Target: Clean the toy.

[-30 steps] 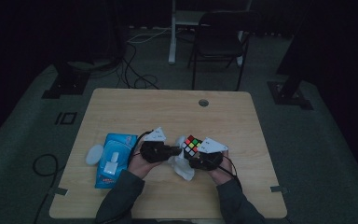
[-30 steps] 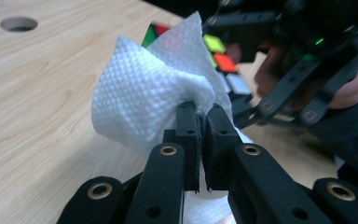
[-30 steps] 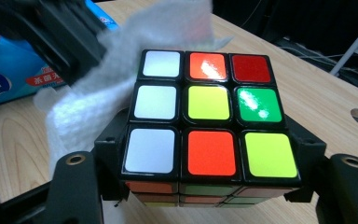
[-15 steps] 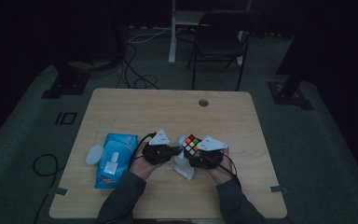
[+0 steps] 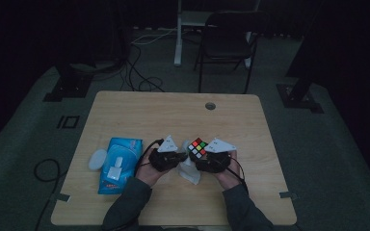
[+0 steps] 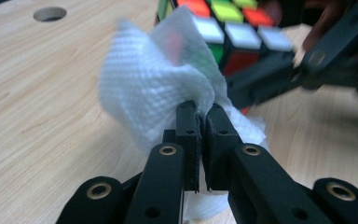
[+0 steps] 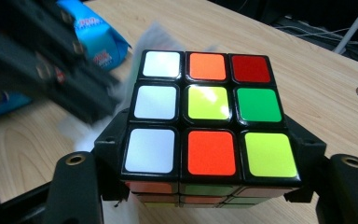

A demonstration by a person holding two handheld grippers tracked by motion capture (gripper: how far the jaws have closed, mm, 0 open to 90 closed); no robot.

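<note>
A scrambled puzzle cube point(image 7: 205, 116) with white, orange, red, yellow and green stickers is clamped between the jaws of my right gripper point(image 7: 205, 186). The cube point(image 5: 198, 147) sits at the table's front middle, with the right gripper point(image 5: 211, 161) just behind it toward the person. My left gripper point(image 6: 201, 116) is shut on a crumpled white tissue point(image 6: 154, 88), which presses against the cube's point(image 6: 233, 32) side. From above, the left gripper point(image 5: 171, 158) sits left of the cube and the tissue point(image 5: 189, 168) hangs between the two hands.
A blue wet-wipe pack point(image 5: 119, 162) lies on the wooden table point(image 5: 173, 115) left of the hands, with a white lid point(image 5: 97, 159) beside it. A cable hole point(image 5: 210, 105) is at the far middle. A chair point(image 5: 226, 43) stands beyond the table.
The left gripper with the tissue has shifted a little right and closer to the cube. The right gripper and cube stay about where they were.
</note>
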